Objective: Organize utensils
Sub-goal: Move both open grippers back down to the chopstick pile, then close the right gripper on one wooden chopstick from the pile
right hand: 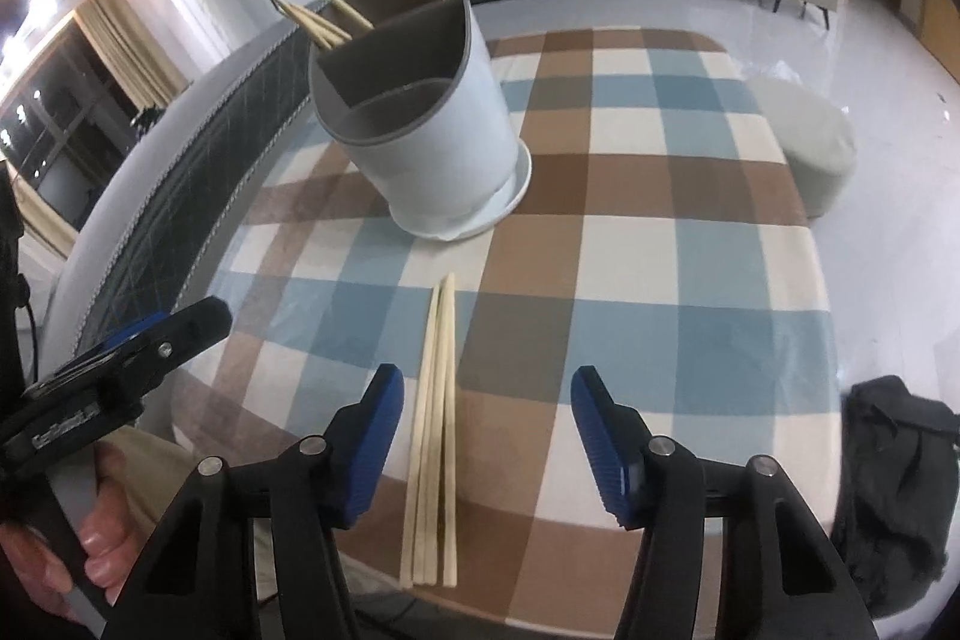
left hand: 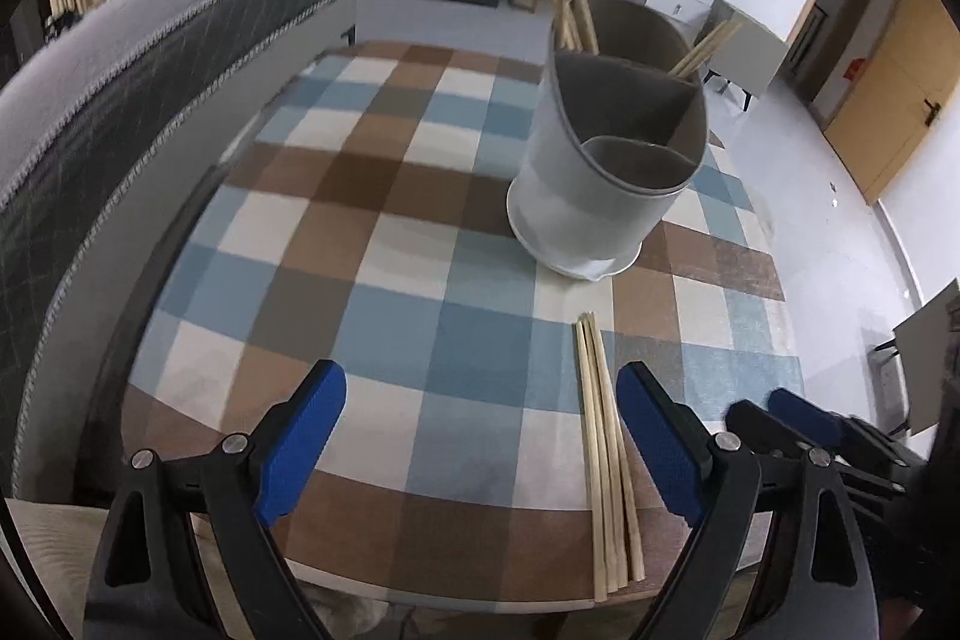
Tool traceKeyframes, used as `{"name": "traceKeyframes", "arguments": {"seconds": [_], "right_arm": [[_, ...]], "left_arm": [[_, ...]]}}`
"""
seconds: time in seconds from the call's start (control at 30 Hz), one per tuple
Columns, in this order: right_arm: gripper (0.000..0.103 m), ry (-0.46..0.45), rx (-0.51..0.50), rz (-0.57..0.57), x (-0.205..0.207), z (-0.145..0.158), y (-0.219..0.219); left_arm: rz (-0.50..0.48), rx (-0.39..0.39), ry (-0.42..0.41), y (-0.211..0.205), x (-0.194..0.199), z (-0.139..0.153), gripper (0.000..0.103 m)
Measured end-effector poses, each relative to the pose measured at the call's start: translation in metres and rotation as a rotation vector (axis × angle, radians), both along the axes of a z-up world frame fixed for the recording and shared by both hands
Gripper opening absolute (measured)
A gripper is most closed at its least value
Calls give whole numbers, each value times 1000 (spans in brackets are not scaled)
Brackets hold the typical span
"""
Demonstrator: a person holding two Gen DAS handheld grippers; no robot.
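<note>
A bundle of pale wooden chopsticks (left hand: 606, 460) (right hand: 435, 430) lies on the checked tablecloth near the table's front edge. My left gripper (left hand: 483, 400) is open above the cloth, and the bundle lies just inside its right finger. My right gripper (right hand: 487, 388) is open too; the chopsticks lie between its jaws, close to the left finger, and neither pad touches them. Further back stands a white utensil holder (left hand: 600, 172) (right hand: 432, 118) with grey-lined compartments. Several chopsticks (left hand: 570, 10) (right hand: 324, 19) stick out of its rear compartment. The two front compartments look empty.
A dark quilted sofa back (left hand: 150, 58) runs along the table's left side. A grey pouffe (right hand: 822, 142) and a black bag (right hand: 894, 490) sit on the floor to the right. A hand (right hand: 96, 538) holds the left gripper (right hand: 180, 328).
</note>
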State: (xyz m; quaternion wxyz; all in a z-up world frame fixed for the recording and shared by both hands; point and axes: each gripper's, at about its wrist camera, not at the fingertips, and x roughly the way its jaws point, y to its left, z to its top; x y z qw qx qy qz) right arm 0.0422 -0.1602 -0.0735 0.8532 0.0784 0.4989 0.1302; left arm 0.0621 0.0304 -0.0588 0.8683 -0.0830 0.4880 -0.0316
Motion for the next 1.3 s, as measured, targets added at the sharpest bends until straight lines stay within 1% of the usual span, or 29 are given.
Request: {"name": "traceKeyframes", "arguments": {"seconds": [0.1, 0.13, 0.2, 0.23, 0.3, 0.37, 0.53, 0.63, 0.7, 0.77, 0.93, 1.03, 1.1, 1.2, 1.3], "right_arm": [[45, 39, -9, 34, 14, -11, 7], [41, 50, -13, 46, 18, -14, 10], [32, 80, -27, 76, 28, -23, 17], [25, 96, -23, 93, 32, -27, 20], [25, 112, -26, 117, 40, -32, 26], [24, 114, -37, 145, 48, -36, 33], [24, 119, -52, 181, 68, -46, 46], [24, 132, -35, 180, 80, -51, 51], [22, 145, -34, 177, 86, -55, 52], [16, 160, -52, 177, 88, -61, 55], [12, 169, -59, 181, 90, -62, 58], [7, 157, -103, 194, 88, -62, 65], [6, 147, -116, 196, 87, -62, 68], [5, 130, -117, 179, 88, -60, 67], [4, 99, -93, 157, 89, -54, 62]], "left_arm": [[32, 4, 30, 4, 5, -3, 89], [52, 1, 53, 8, 6, -6, 89], [73, -32, 92, 15, 10, -12, 89], [95, -49, 123, 20, 11, -16, 89], [115, -74, 165, 24, 13, -23, 89], [129, -76, 182, 26, 13, -25, 89], [130, -76, 185, 24, 14, -26, 89], [144, -75, 189, 28, 16, -28, 89], [160, -78, 200, 31, 18, -30, 89], [168, -81, 208, 33, 18, -31, 89], [170, -82, 222, 32, 19, -34, 89], [169, -68, 218, 31, 19, -34, 89], [172, -63, 218, 32, 19, -35, 89], [172, -73, 220, 32, 19, -36, 89], [154, -53, 199, 28, 19, -33, 89]]}}
